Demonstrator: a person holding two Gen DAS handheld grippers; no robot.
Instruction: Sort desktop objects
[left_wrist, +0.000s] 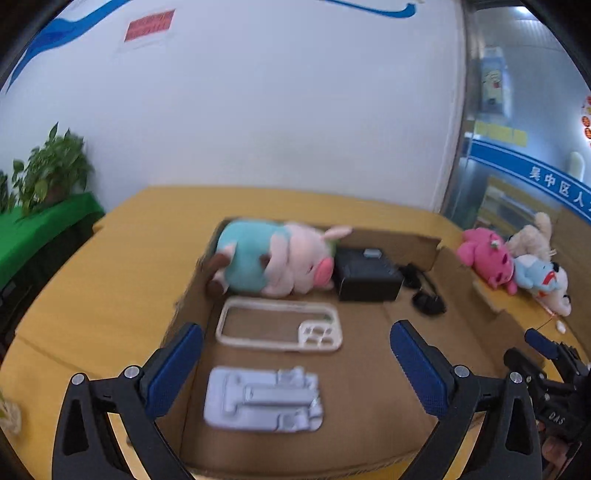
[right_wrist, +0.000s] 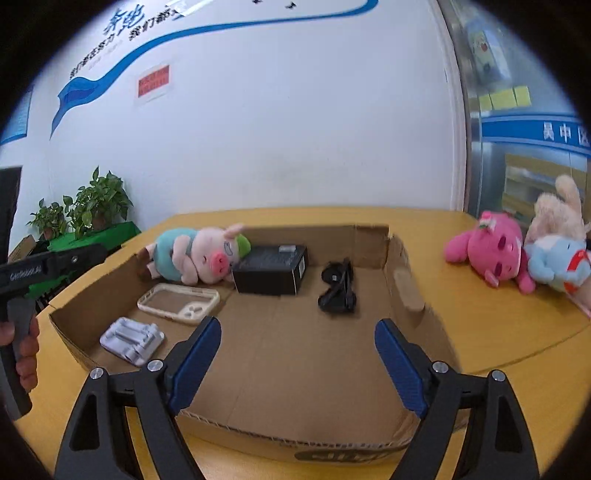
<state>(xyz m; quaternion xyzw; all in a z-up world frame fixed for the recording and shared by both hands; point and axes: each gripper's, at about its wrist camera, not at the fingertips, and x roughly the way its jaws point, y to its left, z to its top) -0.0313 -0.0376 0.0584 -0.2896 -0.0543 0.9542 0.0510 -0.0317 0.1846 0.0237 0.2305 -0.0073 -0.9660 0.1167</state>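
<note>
With both the left gripper (left_wrist: 295, 369) and the right gripper (right_wrist: 297, 360) empty and wide open over the cardboard tray (right_wrist: 369, 236), the next move seems to be fetching the plush toys (right_wrist: 491, 251) lying on the table to its right.

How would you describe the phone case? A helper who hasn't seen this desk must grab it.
Look inside the shallow cardboard box. Along its left side, between the plush pig and the grey plastic tray, lies the phone case: a flat cream frame with camera cutouts.
</note>
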